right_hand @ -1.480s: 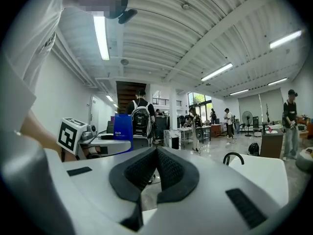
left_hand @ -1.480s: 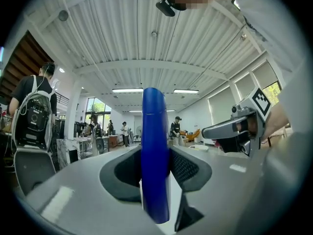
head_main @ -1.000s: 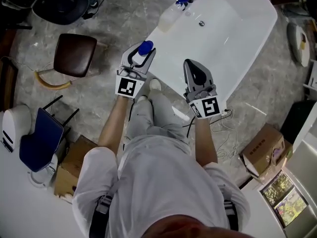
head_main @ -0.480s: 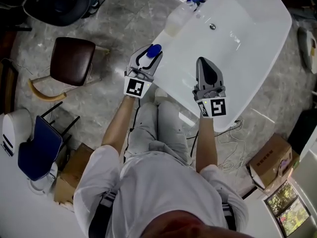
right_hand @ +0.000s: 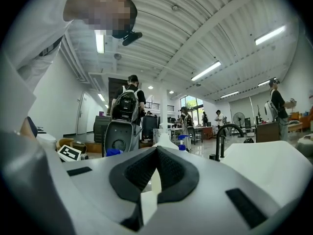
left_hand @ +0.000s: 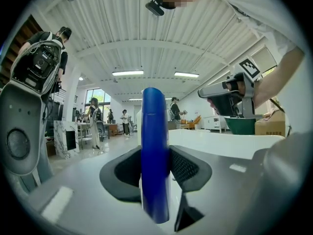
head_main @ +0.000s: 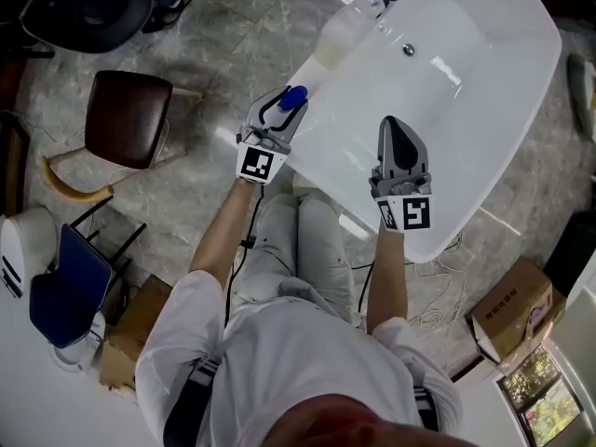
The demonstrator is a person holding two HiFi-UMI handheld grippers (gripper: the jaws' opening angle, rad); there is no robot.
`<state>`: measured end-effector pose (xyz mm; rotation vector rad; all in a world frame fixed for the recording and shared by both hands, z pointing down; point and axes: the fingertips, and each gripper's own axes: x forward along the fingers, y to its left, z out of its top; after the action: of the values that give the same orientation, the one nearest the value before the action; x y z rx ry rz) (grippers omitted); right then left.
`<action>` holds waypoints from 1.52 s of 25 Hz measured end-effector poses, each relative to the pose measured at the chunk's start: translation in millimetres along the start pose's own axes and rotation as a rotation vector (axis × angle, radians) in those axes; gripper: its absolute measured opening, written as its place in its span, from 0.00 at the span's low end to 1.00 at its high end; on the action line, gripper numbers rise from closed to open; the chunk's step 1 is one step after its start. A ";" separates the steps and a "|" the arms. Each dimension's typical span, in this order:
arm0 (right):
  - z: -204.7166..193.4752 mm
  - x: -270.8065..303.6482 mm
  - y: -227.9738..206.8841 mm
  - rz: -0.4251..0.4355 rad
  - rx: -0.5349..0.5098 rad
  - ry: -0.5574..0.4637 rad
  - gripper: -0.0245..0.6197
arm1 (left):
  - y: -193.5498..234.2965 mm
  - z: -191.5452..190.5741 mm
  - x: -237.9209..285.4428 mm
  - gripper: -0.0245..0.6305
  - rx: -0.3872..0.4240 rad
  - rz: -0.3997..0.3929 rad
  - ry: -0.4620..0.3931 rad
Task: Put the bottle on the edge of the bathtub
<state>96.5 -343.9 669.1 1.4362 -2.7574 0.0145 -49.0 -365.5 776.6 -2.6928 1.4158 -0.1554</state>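
In the head view my left gripper (head_main: 280, 110) is shut on a bottle with a blue cap (head_main: 294, 96), held just beside the near-left rim of the white bathtub (head_main: 484, 128). The left gripper view shows the blue cap (left_hand: 155, 146) upright between the black pads (left_hand: 183, 168), which press on it. My right gripper (head_main: 397, 128) hangs over the tub's near end, shut with nothing in it; its pads (right_hand: 168, 173) meet in the right gripper view. A white pump bottle (head_main: 340, 31) with a blue pump stands on the tub's far-left rim near the black faucet (right_hand: 222, 138).
A brown stool (head_main: 128, 117) stands on the grey floor to the left. A blue chair (head_main: 60, 277) and a cardboard box (head_main: 140, 319) are at the lower left. Another box (head_main: 510, 307) and loose cables (head_main: 438, 277) lie right of the person's legs.
The person has stepped closer to the tub. Both grippers have moved forward, the left one with the bottle nearer the rim, the right one farther over the basin. Neither grip changed.
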 end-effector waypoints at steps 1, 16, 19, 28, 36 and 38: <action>-1.5 -0.3 -0.4 -0.001 0.002 -0.001 0.04 | -0.9 -5.2 0.1 0.28 -0.004 -0.003 0.005; -8.2 -5.0 1.5 0.009 0.012 0.008 0.04 | -6.7 -35.5 -11.3 0.28 0.033 -0.015 0.013; -12.7 -7.4 2.5 0.008 0.015 0.018 0.04 | -4.4 -37.2 -10.7 0.30 0.025 -0.011 0.016; -12.0 -16.9 4.2 0.002 0.034 0.040 0.04 | -11.0 -37.5 -11.4 0.58 -0.018 -0.020 0.047; 33.6 -32.2 13.6 0.001 0.039 0.063 0.04 | -10.2 9.4 -27.1 0.65 -0.012 -0.006 0.070; 51.9 -35.5 16.4 0.002 0.035 0.058 0.04 | -10.6 28.7 -32.3 0.65 -0.011 -0.011 0.065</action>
<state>102.1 -306.7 616.1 1.4171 -2.7259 0.1034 -54.7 -331.9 748.1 -2.7285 1.4238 -0.2389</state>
